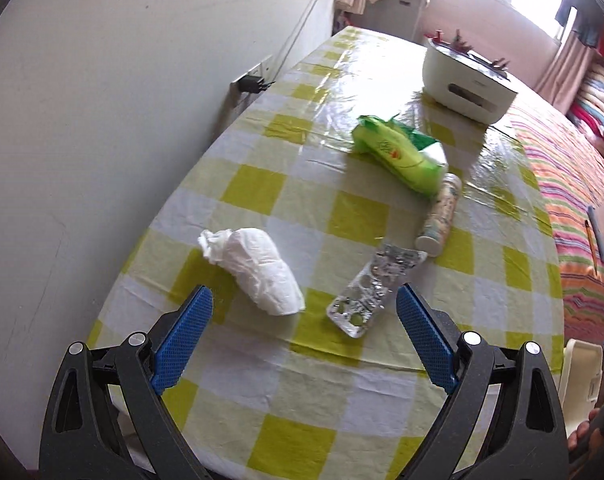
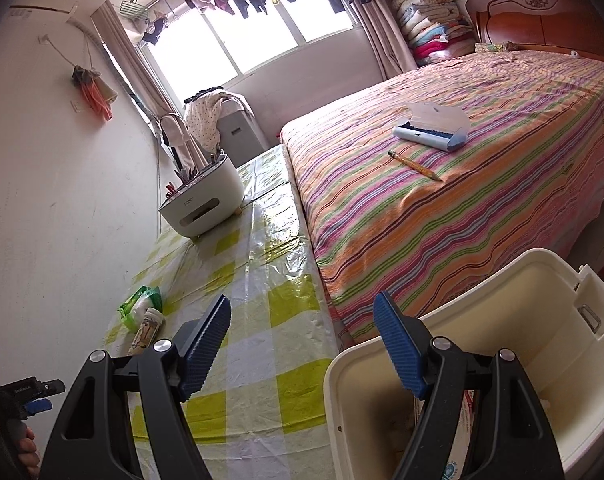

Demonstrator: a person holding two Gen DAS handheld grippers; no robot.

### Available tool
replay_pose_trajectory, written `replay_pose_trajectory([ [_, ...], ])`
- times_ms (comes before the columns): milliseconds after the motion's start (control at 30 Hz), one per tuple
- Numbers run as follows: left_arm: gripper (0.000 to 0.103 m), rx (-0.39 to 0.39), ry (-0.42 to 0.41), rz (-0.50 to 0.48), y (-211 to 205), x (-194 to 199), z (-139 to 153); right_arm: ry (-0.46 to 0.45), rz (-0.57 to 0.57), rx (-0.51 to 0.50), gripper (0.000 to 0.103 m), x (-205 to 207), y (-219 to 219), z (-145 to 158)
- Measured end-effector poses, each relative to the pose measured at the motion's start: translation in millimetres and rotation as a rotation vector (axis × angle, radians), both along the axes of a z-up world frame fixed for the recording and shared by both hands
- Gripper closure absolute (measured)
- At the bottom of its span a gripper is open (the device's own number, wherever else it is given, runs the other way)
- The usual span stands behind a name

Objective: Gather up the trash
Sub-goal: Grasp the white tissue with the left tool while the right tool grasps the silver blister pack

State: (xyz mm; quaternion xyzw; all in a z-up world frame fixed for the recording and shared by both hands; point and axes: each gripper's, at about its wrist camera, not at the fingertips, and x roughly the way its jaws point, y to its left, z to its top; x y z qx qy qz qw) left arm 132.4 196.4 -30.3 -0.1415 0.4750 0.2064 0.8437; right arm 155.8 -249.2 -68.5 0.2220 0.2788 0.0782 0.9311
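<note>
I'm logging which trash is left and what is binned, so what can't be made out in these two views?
- Bin contents: right wrist view, mostly hidden behind the right gripper.
- Blister pack: left wrist view, too glary to count pills.
- Tube label: too small to read.
- Crumpled tissue: absent from the right wrist view.

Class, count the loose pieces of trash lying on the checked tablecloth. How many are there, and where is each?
4: a crumpled tissue nearest the wall, a blister pack beside it, a tube beyond that, and a green packet farthest back. Others may lie out of view.
</note>
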Motion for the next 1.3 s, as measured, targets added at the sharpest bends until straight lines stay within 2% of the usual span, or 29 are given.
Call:
replay_pose_trajectory([
  [200,0.011,-0.013,0.108,0.095,30.6,13.1,-29.8,0.019,0.049,-0.021,0.031,5.6,26.6,-5.5],
  [433,0.011,-0.004,0.172,0.204,61.7,32.7,-53.8,0.033,0.09,-0.039,0.031,7.6,46.5,-9.6],
  [567,0.013,0.019,0.193,0.176,63.2,38.2,-61.8,0.038,0.107,-0.046,0.031,8.9,56.0,-11.3],
  [600,0.015,0.018,0.197,0.163,62.9,39.6,-63.7,0.042,0.116,-0.049,0.031,10.1,59.5,-11.9],
  [667,0.028,-0.006,0.21,0.141,62.3,40.8,-68.8,0.058,0.156,-0.045,0.031,12.5,70.8,-13.9],
  [733,0.046,-0.032,0.195,0.122,61.7,41.5,-69.5,0.073,0.212,-0.048,0.031,14.5,88.5,-16.7],
  [933,0.069,-0.055,0.162,0.06,62.8,39.7,-67.7,0.115,0.462,-0.087,0.031,12.6,171.6,-26.2],
  [1100,0.073,-0.159,0.111,0.039,72.5,32.4,-64.0,0.126,0.587,-0.193,0.033,9.5,242.0,-35.1],
  [1233,0.073,-0.189,0.065,0.045,77.9,24.1,-56.6,0.206,0.607,-0.128,0.033,17.9,276.2,-49.5],
  [1300,0.073,-0.214,0.046,0.04,80.5,24.7,-52.9,0.215,0.586,-0.131,0.032,21.2,290.0,-50.2],
])
